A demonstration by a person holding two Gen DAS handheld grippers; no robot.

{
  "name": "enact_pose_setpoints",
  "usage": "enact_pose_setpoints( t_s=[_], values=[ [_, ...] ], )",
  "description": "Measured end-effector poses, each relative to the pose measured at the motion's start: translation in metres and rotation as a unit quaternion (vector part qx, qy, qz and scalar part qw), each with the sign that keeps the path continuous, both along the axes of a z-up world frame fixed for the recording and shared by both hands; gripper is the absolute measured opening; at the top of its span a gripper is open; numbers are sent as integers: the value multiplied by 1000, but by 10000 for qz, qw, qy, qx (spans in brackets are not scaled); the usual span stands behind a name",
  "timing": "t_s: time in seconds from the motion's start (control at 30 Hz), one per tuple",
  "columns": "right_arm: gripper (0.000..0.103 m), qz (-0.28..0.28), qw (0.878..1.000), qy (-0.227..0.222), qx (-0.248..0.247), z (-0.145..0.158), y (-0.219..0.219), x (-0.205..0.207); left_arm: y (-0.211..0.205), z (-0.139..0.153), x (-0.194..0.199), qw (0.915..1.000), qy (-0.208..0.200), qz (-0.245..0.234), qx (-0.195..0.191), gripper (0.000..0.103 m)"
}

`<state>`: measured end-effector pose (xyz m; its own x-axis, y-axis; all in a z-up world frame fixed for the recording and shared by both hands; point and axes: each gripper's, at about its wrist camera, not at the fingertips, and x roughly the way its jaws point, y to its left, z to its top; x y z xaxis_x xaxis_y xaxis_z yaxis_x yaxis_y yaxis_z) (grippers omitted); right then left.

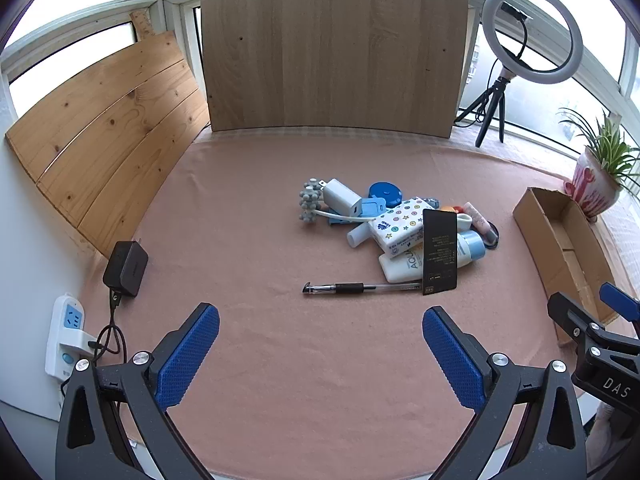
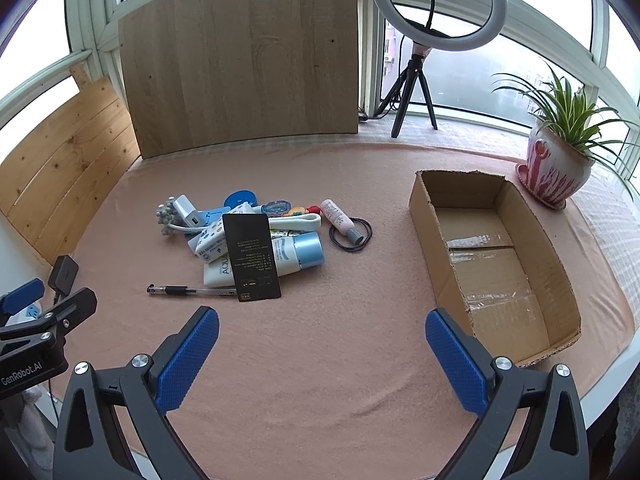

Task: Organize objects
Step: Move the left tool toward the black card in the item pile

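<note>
A heap of small objects lies mid-table: a black card point(image 1: 439, 251) point(image 2: 251, 256), a white tube with a blue cap point(image 1: 470, 245) point(image 2: 306, 250), a star-patterned tissue pack point(image 1: 398, 226), a white charger point(image 1: 340, 197) point(image 2: 186, 208), a pink bottle point(image 2: 338, 219), black hair ties point(image 2: 351, 236) and a black pen point(image 1: 344, 289) point(image 2: 188, 291). An open cardboard box point(image 2: 520, 216) point(image 1: 540, 216) stands to the right, nothing in it. My left gripper point(image 1: 320, 344) hovers open in front of the pen. My right gripper point(image 2: 322, 346) hovers open between heap and box. Neither holds anything.
Wooden boards point(image 1: 332, 48) lean at the back and left. A ring light on a tripod point(image 2: 436, 8) and a potted plant point(image 2: 556, 160) stand at the back right. A black adapter point(image 1: 126, 268) and a white power strip point(image 1: 66, 332) sit at the left edge.
</note>
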<state>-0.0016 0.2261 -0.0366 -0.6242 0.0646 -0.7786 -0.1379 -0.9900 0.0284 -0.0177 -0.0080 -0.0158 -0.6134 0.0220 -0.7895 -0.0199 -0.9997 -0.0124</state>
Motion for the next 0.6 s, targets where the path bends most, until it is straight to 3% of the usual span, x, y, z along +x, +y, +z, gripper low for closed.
enact_pose_setpoints(
  t_s=[0.6],
  values=[
    [102,-38,10000,-5,34,0,1,6,1,-3,7,10000,-11,3,-5,103]
  ],
)
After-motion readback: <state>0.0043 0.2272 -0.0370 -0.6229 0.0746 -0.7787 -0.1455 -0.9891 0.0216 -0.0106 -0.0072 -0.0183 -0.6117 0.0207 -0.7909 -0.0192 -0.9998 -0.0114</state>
